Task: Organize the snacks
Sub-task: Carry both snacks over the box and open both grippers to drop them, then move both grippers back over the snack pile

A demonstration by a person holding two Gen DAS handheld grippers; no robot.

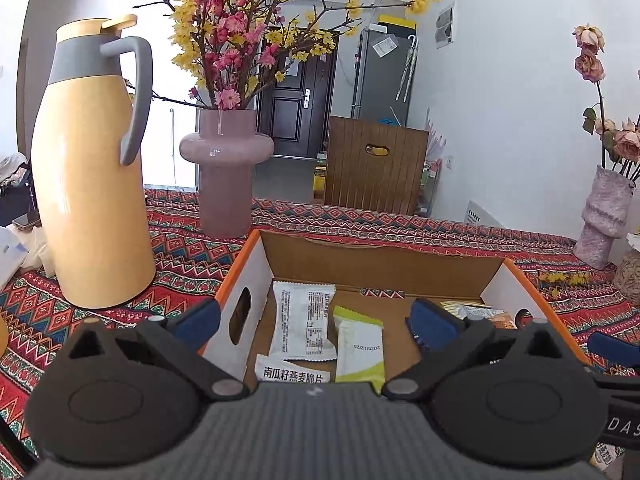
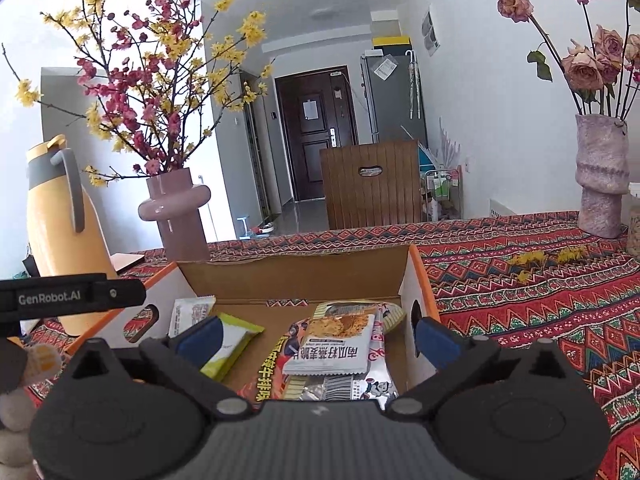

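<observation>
Snack packets lie in the cardboard box on the tablecloth — jug left (vase behind), chair beyond the table.

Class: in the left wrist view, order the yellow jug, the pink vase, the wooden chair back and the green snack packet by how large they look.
1. yellow jug
2. wooden chair back; it stands farther off, so its true size is unsure
3. pink vase
4. green snack packet

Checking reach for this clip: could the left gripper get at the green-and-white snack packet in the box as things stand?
Probably yes. The left gripper is open and empty above the cardboard box, whose top is open. The green-and-white packet lies flat between its fingers, nothing over it; a white packet lies close alongside.
</observation>
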